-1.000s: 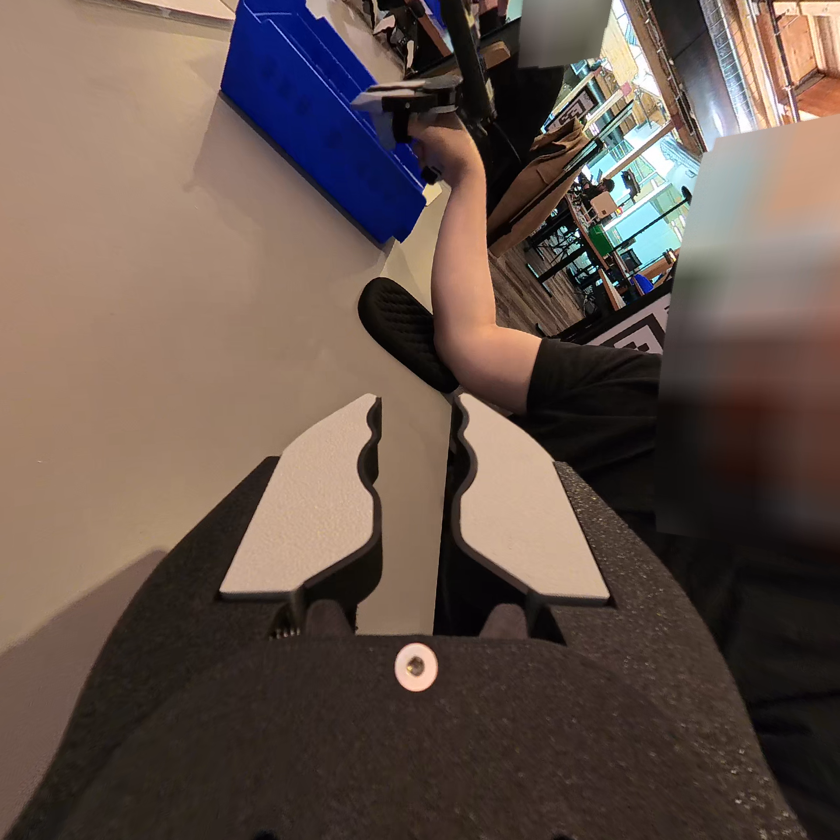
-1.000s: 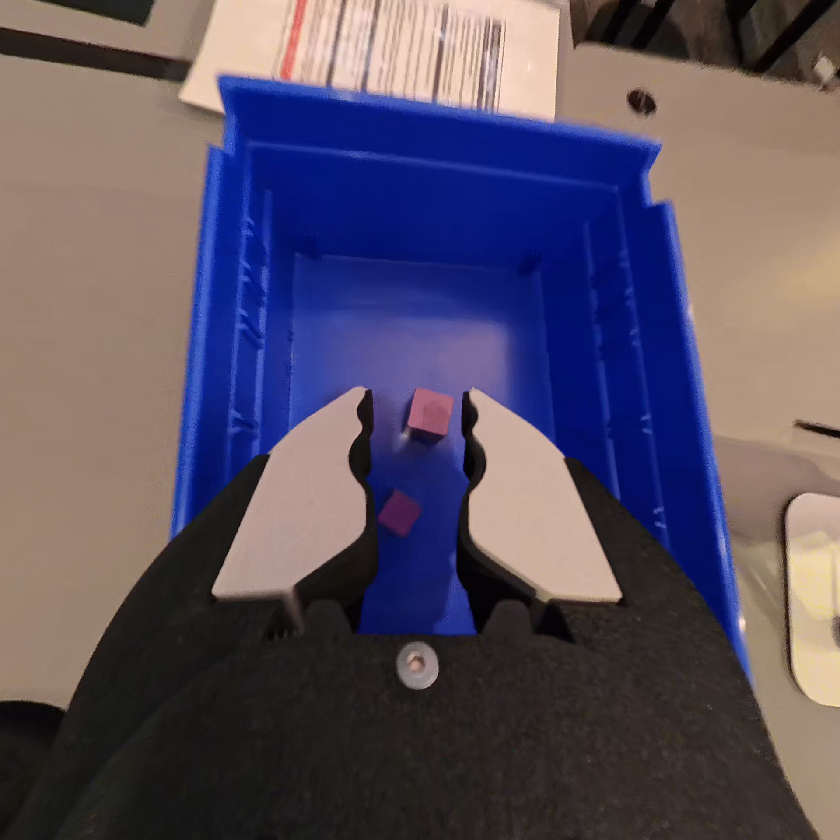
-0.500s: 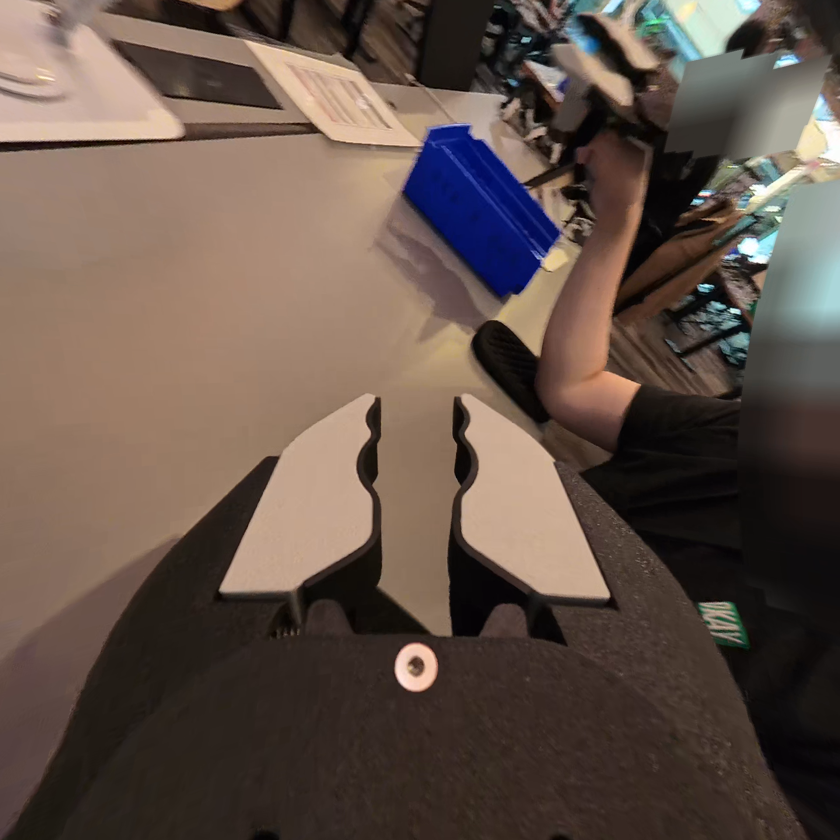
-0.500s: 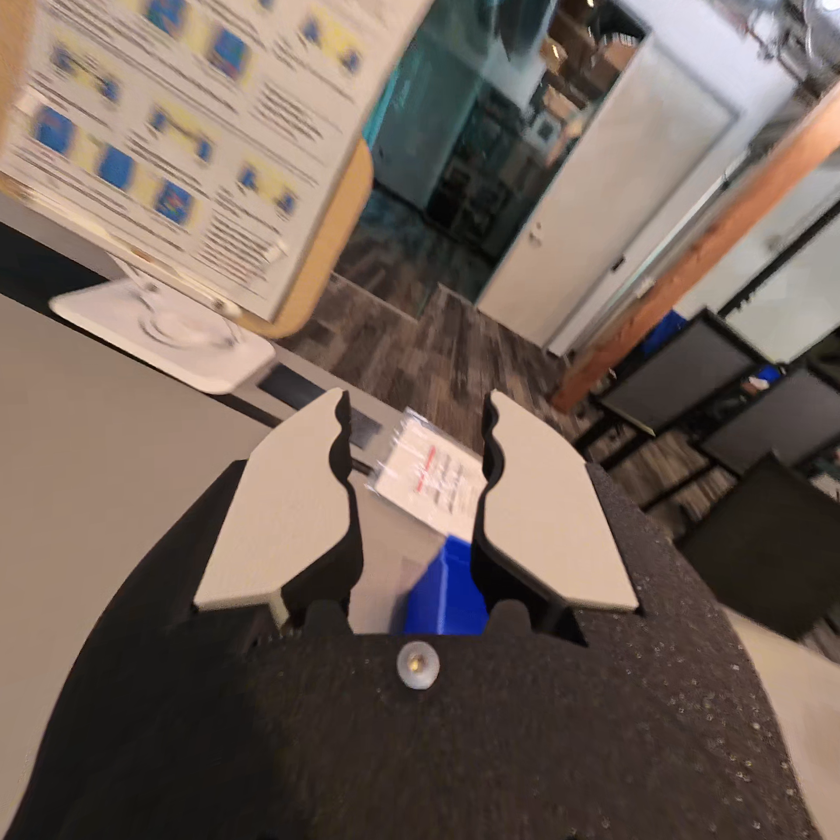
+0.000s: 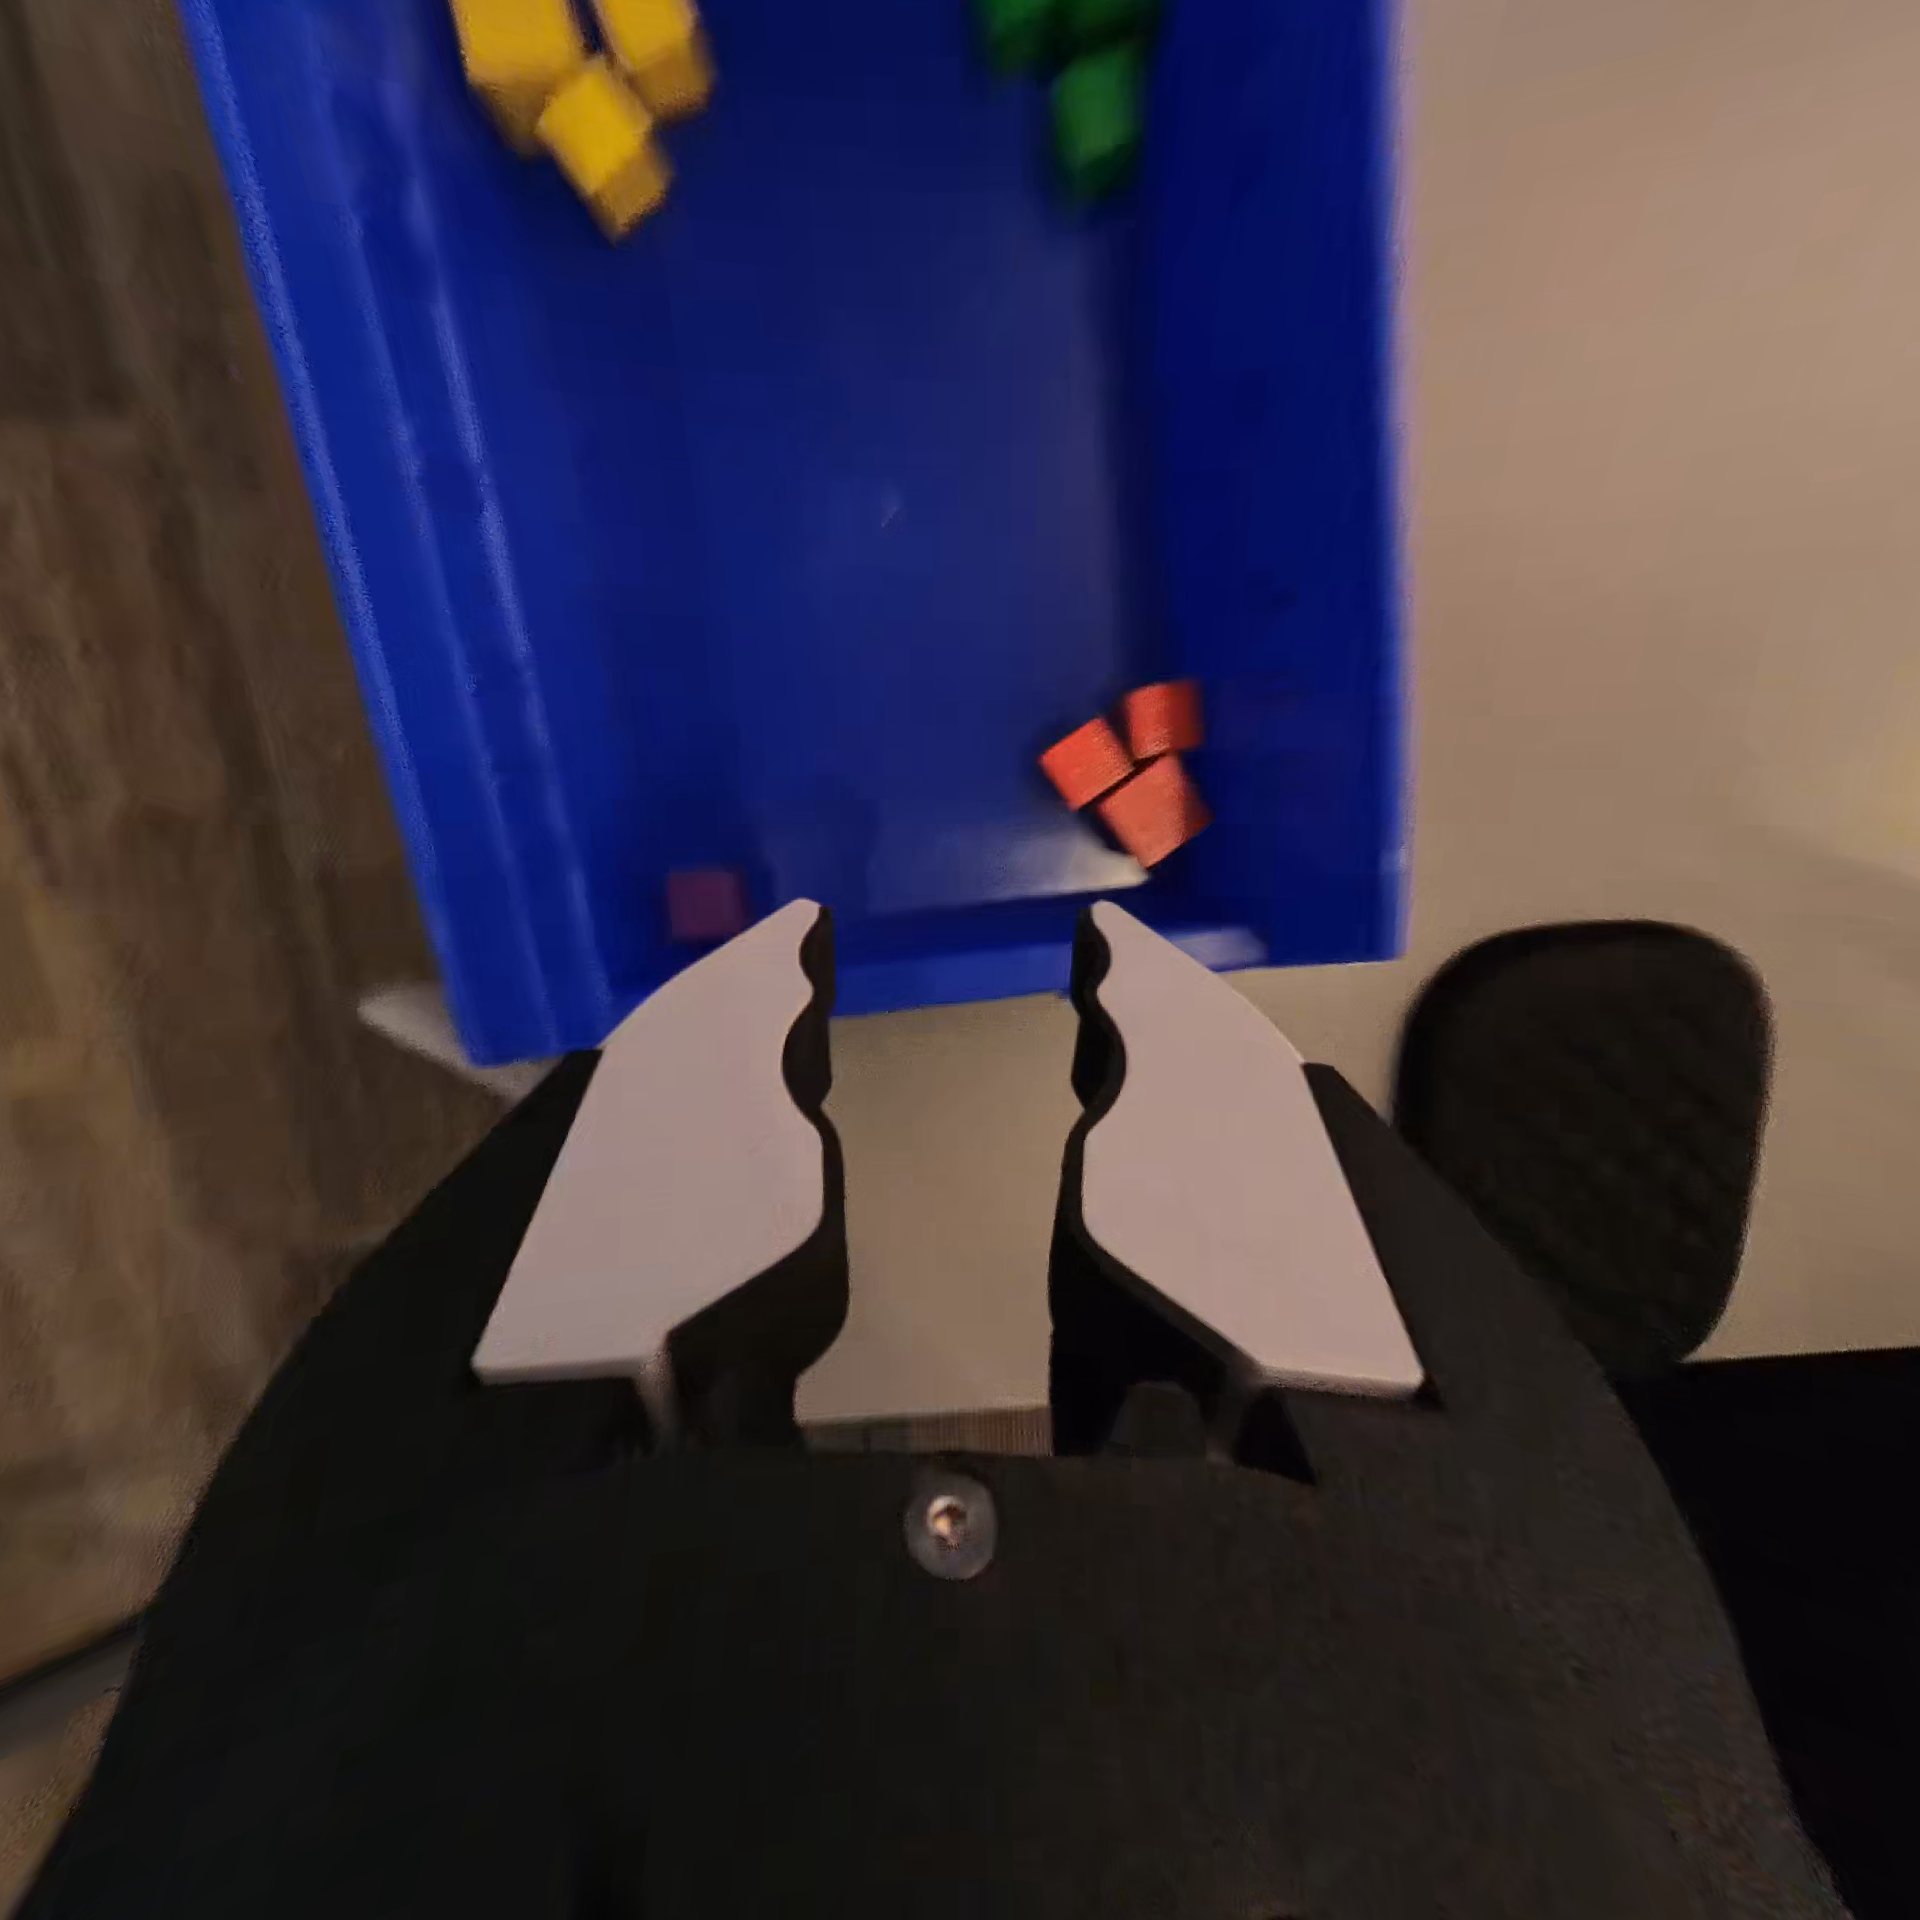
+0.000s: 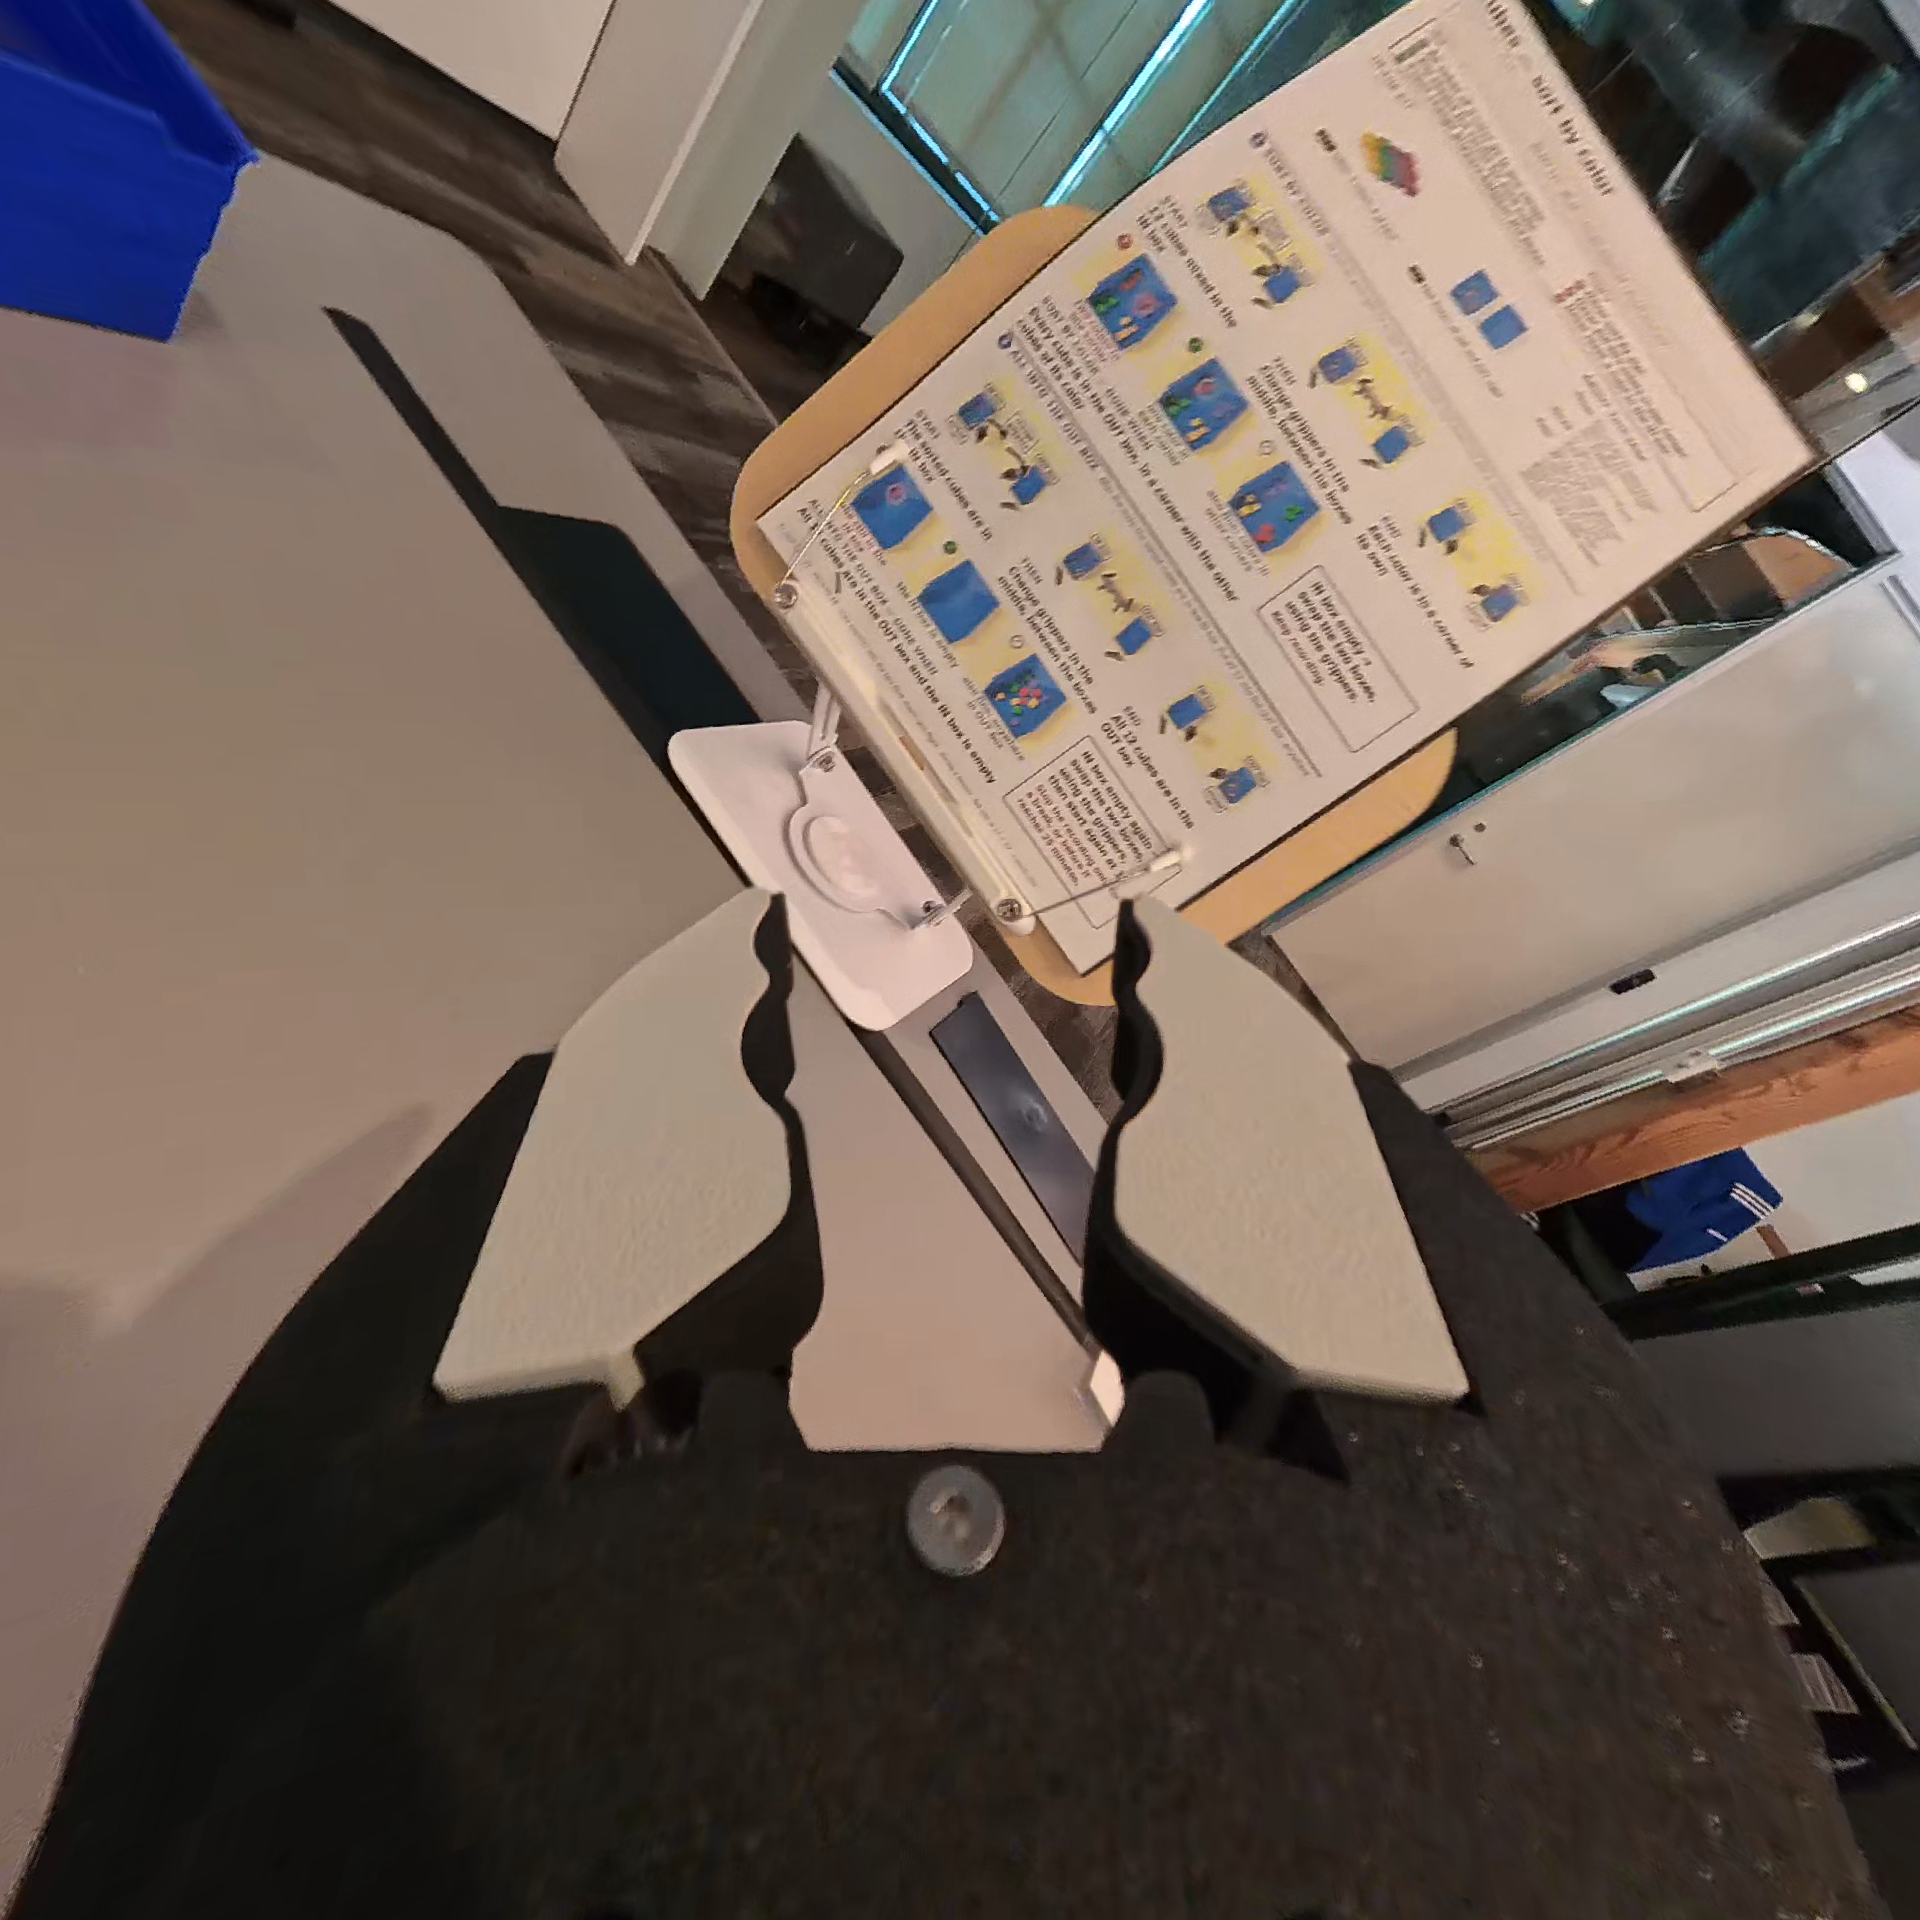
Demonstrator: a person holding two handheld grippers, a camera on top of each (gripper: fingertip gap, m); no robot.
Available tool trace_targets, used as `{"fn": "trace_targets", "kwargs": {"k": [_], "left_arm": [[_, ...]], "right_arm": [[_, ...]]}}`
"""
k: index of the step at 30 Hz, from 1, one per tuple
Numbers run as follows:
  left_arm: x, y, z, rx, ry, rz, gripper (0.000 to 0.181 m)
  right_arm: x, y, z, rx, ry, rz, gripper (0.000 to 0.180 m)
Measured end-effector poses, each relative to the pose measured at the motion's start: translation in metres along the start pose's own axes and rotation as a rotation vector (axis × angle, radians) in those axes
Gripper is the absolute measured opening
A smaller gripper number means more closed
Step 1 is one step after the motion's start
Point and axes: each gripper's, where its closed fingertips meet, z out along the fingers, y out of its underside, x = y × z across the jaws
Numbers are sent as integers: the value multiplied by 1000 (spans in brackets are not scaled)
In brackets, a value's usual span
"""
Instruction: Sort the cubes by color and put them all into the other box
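Note:
In the left wrist view my left gripper (image 5: 948, 920) is open and empty, just before the near wall of a blue box (image 5: 1288, 468). The box holds yellow cubes (image 5: 597, 99) at the far left, green cubes (image 5: 1086, 94) at the far right, three red cubes (image 5: 1132, 769) at the near right and a purple cube (image 5: 704, 902) at the near left. In the right wrist view my right gripper (image 6: 943, 909) is open and empty, raised above the grey table (image 6: 260, 727). A corner of a blue box (image 6: 94, 187) shows at the top left there.
A black padded rest (image 5: 1579, 1132) lies on the table right of the left gripper. A white stand (image 6: 821, 862) holds an instruction sheet on a tan board (image 6: 1247, 468) at the table's back edge. Floor lies left of the box in the left view.
The left gripper swung from facing the person's arm and the table to over the box with the sorted cubes, and its jaws opened wider. The right gripper left the box with two purple cubes and swung up, jaws wider.

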Motion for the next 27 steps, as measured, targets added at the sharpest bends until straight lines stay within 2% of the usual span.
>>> {"fn": "trace_targets", "kwargs": {"k": [2, 7, 11, 19, 27], "left_arm": [[-14, 13, 14, -102, 4, -59, 42], [-29, 23, 51, -209, -14, -147, 41], [-46, 34, 72, -321, -142, -126, 45], [-71, 44, 90, -449, -291, -91, 49], [-67, 51, 102, -507, -232, -138, 48]], "right_arm": [[-3, 4, 3, -16, -14, -1, 59], [-2, 12, 5, -34, -26, 22, 59], [-3, 18, 6, -52, -39, 28, 59], [-10, 24, 12, -82, -67, 0, 59], [-14, 29, 13, -101, -88, -12, 59]]}}
